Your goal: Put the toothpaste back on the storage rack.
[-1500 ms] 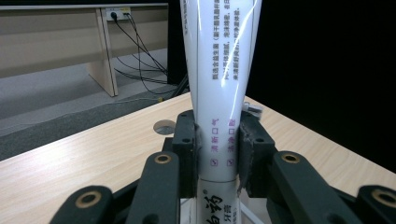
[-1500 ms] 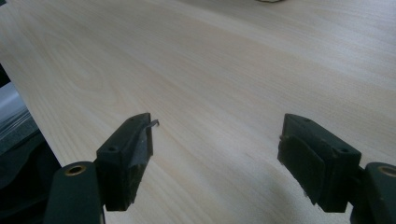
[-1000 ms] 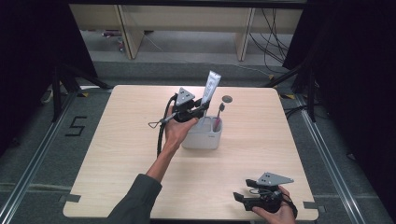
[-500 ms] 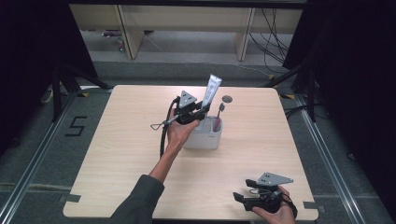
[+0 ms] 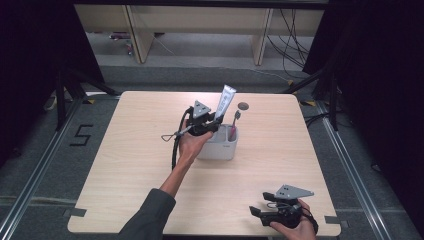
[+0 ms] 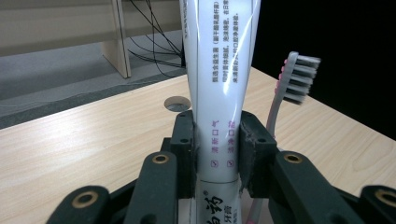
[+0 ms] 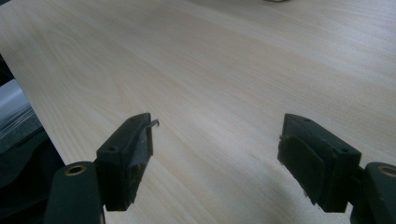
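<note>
With the left gripper (image 6: 216, 154) clamped on the toothpaste tube (image 6: 219, 84) over the holder (image 5: 218, 148) mid-table, we judge lowering or lifting comes next; right gripper (image 7: 215, 163) idles open near the front edge.

My work surface is a light wooden table (image 5: 125, 165), square with rounded corners, standing on grey floor (image 5: 40, 165). A round grommet hole (image 5: 243, 106) sits near its far edge. Directly on the top, about mid-table, stands one pale grey holder cup (image 5: 220, 149). Tape strips mark the near corners (image 5: 74, 212).
</note>
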{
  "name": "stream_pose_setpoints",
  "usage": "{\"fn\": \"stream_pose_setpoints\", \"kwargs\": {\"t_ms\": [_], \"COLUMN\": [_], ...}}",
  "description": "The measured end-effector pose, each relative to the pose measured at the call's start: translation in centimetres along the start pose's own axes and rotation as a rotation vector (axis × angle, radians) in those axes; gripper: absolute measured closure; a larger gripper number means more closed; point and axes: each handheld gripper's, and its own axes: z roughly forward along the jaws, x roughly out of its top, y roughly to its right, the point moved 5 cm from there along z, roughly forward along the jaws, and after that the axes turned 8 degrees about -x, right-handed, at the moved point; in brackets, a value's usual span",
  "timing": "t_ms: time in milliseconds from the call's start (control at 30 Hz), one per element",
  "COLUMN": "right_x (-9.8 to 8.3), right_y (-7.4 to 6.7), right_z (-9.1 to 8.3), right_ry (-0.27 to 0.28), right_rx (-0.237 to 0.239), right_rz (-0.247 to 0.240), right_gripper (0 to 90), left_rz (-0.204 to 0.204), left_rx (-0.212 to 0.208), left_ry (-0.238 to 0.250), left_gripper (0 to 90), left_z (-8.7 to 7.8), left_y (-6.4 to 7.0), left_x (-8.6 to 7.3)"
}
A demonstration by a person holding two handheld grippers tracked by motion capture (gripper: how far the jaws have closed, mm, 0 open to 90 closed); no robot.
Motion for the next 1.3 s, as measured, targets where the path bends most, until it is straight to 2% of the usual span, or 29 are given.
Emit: {"fn": "stream_pose_setpoints", "kwargs": {"t_ms": [33, 67, 100, 133, 167, 300, 833, 867, 967, 1000, 1033, 1100, 1200, 1267, 1300], "right_x": [0.1, 0.0, 0.0, 0.1, 0.0, 0.0, 0.0, 0.0, -0.1, 0.0, 0.0, -0.1, -0.1, -0.1, -0.1], "right_y": [0.3, 0.1, 0.1, 0.3, 0.1, 0.1, 0.1, 0.2, 0.1, 0.2, 0.2, 0.0, 0.0, 0.0, 0.0], "right_z": [0.0, 0.0, 0.0, 0.1, 0.1, 0.1, 0.2, 0.2, 0.2, 0.3, 0.3, 0.2, 0.2, 0.2, 0.3], "right_ry": [0.018, 0.006, 0.004, 0.017, 0.010, 0.012, 0.008, 0.014, -0.005, 0.000, 0.004, -0.001, -0.010, 0.000, 0.004], "right_rx": [-0.012, -0.006, -0.008, -0.016, -0.003, -0.007, -0.008, -0.015, -0.006, -0.001, -0.006, -0.007, -0.007, -0.006, -0.007], "right_rz": [-0.035, -0.011, -0.010, -0.032, -0.011, -0.010, -0.016, -0.031, -0.021, -0.037, -0.042, -0.015, -0.016, -0.015, -0.020], "right_gripper": [26.7, 26.7, 26.7, 26.7, 26.7, 26.7, 26.7, 26.8, 26.8, 26.7, 26.7, 26.7, 26.7, 26.7, 26.7], "left_rz": [0.002, 0.001, 0.000, 0.003, 0.003, -0.004, 0.013, 0.019, 0.022, 0.025, 0.029, 0.025, 0.021, 0.017, 0.012], "left_rx": [0.002, 0.004, 0.006, 0.007, 0.007, 0.004, 0.003, 0.001, 0.000, 0.002, 0.005, 0.003, 0.008, 0.006, 0.002], "left_ry": [-0.003, -0.007, -0.008, -0.011, -0.013, -0.020, -0.045, -0.050, -0.052, -0.054, -0.053, -0.052, -0.045, -0.019, 0.006], "left_gripper": [70.1, 70.0, 70.0, 69.9, 69.9, 69.5, 67.8, 67.7, 67.5, 67.3, 67.2, 66.9, 65.4, 61.1, 63.8], "left_z": [0.0, 0.0, 0.0, 0.0, 0.0, 0.0, -0.6, -0.6, -0.7, -0.7, -0.8, -0.8, -1.0, -1.3, -1.5], "left_y": [-0.1, -0.1, -0.1, -0.2, -0.2, -0.2, 0.1, 0.1, 0.2, 0.2, 0.2, 0.2, 0.1, 0.1, 0.2], "left_x": [-0.1, -0.1, -0.2, -0.3, -0.4, -0.6, -0.7, -0.7, -0.8, -0.9, -0.9, -1.0, -1.2, -1.1, -0.9]}}
